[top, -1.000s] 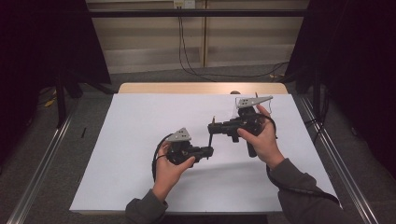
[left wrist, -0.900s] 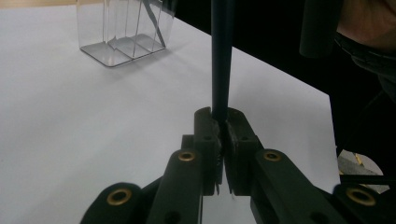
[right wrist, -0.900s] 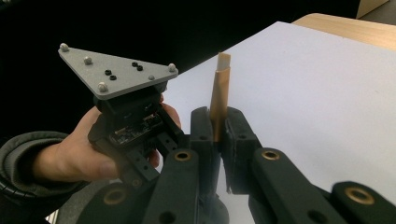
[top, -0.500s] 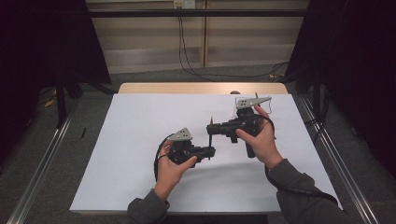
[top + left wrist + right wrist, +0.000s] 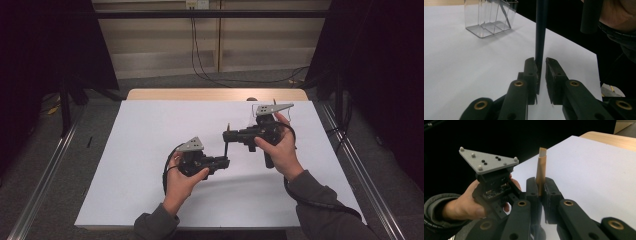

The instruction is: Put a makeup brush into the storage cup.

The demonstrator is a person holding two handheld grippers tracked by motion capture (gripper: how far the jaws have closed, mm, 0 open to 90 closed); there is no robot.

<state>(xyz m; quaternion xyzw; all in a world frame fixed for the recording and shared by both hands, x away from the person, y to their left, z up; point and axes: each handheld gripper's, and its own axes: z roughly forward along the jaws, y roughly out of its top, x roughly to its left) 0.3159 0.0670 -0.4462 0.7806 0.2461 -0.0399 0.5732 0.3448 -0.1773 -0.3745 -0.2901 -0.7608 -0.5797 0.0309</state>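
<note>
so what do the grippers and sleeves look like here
Both grippers, left gripper and right gripper, are black, with two flat black jaws on arms with brass-coloured rivets. Each carries a grey three-cornered plate with screws, and a black cable trails off. The person wears dark grey-green sleeves.

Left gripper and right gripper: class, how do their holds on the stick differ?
The left gripper shows a gap between one pad and the stick, its jaws having just been opening; the right gripper clamps it on both sides. The left gripper is at the stick's dark part, the right gripper at its tan end. Both have the stick between their jaws.
</note>
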